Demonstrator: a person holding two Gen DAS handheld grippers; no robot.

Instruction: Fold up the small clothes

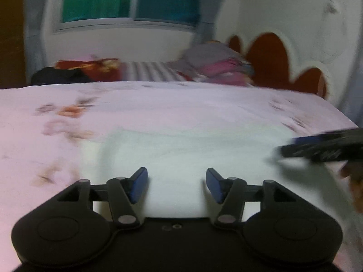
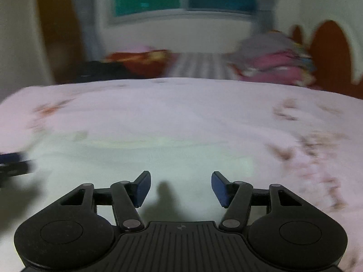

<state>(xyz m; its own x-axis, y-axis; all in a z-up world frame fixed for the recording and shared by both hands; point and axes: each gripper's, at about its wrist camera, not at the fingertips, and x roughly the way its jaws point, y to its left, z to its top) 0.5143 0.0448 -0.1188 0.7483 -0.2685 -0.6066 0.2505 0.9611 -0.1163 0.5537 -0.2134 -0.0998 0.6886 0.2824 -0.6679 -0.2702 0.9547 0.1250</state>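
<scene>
A pale white garment (image 1: 181, 149) lies spread flat on the pink flowered bedsheet (image 1: 45, 113). My left gripper (image 1: 177, 181) hangs just above its near part, blue pads apart, nothing between them. In the same view the right gripper (image 1: 288, 146) comes in blurred from the right edge over the garment's right side, with a hand (image 1: 354, 181) behind it. In the right wrist view the garment (image 2: 140, 158) fills the middle. My right gripper (image 2: 180, 185) is open over it and holds nothing. The left gripper (image 2: 13, 165) shows as a dark blur at the left edge.
A pile of grey and pink clothes (image 1: 217, 65) sits at the far right of the bed, by a red-brown scalloped headboard (image 1: 270, 54). Red and dark bundles (image 1: 90, 68) lie at the far left. A window (image 1: 129, 0) is behind. The bed drops off at the right.
</scene>
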